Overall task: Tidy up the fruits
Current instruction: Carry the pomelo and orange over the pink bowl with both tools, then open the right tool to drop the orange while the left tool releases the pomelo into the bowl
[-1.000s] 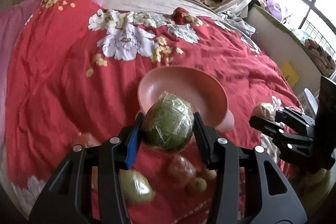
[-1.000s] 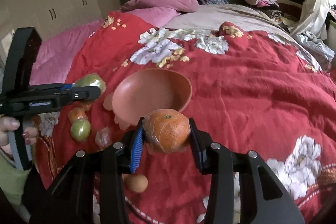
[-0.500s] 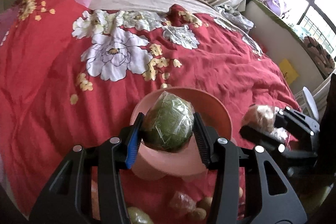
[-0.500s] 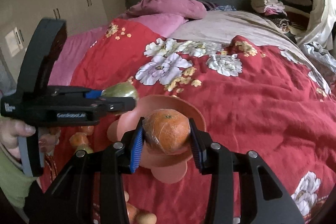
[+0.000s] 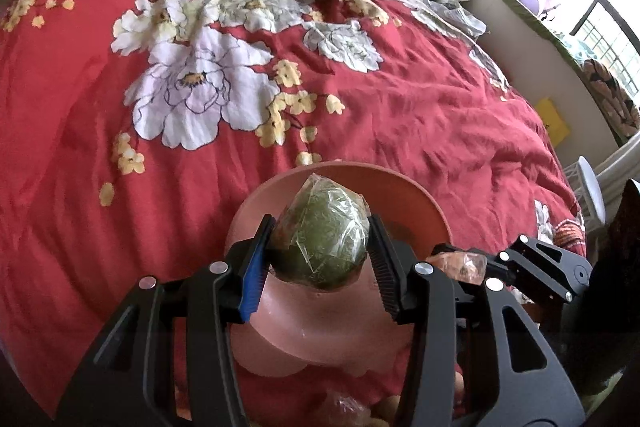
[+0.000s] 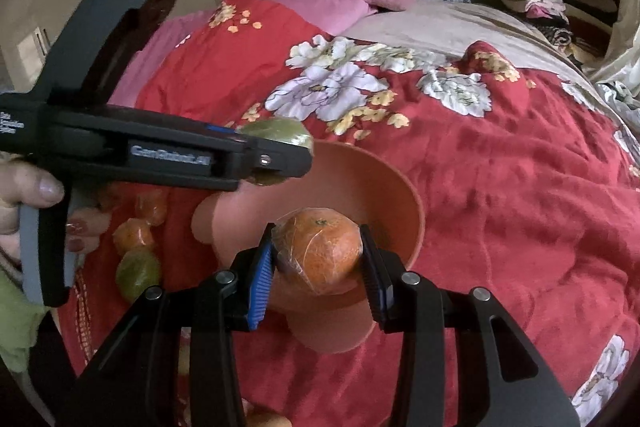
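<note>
The left tongs [image 5: 322, 241] are clenched on a green fruit [image 5: 324, 237] wrapped in clear film, both pads pressed against its sides. The fruit hangs over the pink bowl [image 5: 420, 203], whose far rim rises just beyond the tips.

The right tongs [image 6: 318, 253] grip an orange [image 6: 320, 251], also in film, held over the same bowl [image 6: 384, 183] from the other side. In the right wrist view the left tongs [image 6: 276, 157] reach in from the left with the green fruit [image 6: 280, 131] showing at their tip, above the bowl's near-left rim; a hand [image 6: 36, 203] holds their handle. In the left wrist view the right tongs [image 5: 460, 261] come in from the right, level with the left tips, the wrapped orange [image 5: 460, 263] between them.

The bowl sits on a red flowered quilt [image 5: 400, 115] on the bed. Left of the right tongs, beside the bowl, lie 3 more wrapped fruits [image 6: 138, 255], 2 orange and 1 green. Other fruit lies below both tongs, mostly hidden.
</note>
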A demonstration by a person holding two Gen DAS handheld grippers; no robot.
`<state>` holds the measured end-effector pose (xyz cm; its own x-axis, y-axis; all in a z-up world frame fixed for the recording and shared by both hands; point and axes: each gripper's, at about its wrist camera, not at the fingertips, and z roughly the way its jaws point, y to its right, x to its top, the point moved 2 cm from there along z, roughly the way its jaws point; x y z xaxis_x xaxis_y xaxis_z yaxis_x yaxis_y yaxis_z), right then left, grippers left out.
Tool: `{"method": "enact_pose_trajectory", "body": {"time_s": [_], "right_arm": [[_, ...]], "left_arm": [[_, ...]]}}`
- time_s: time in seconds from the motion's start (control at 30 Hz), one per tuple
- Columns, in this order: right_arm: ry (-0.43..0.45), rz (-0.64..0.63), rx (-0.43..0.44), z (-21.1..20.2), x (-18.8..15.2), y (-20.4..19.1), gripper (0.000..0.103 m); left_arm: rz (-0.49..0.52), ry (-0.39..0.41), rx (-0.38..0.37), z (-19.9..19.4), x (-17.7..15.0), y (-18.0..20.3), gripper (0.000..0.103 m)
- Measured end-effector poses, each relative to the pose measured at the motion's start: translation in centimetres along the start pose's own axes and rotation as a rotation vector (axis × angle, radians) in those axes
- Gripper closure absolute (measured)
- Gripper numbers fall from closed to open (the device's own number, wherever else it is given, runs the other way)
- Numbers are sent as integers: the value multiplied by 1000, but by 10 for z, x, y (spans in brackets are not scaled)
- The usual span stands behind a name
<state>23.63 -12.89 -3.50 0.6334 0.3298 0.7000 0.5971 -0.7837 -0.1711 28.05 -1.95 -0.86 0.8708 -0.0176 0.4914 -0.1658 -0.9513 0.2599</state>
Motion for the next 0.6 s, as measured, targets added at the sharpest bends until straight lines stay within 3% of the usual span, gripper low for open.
{"method": "enact_pose_trajectory", "body": {"time_s": [0.6], "right_arm": [[-34,-18,18,14,-5,-7,64]], "left_arm": [[3,-38,-6,16,4,4,65]]}}
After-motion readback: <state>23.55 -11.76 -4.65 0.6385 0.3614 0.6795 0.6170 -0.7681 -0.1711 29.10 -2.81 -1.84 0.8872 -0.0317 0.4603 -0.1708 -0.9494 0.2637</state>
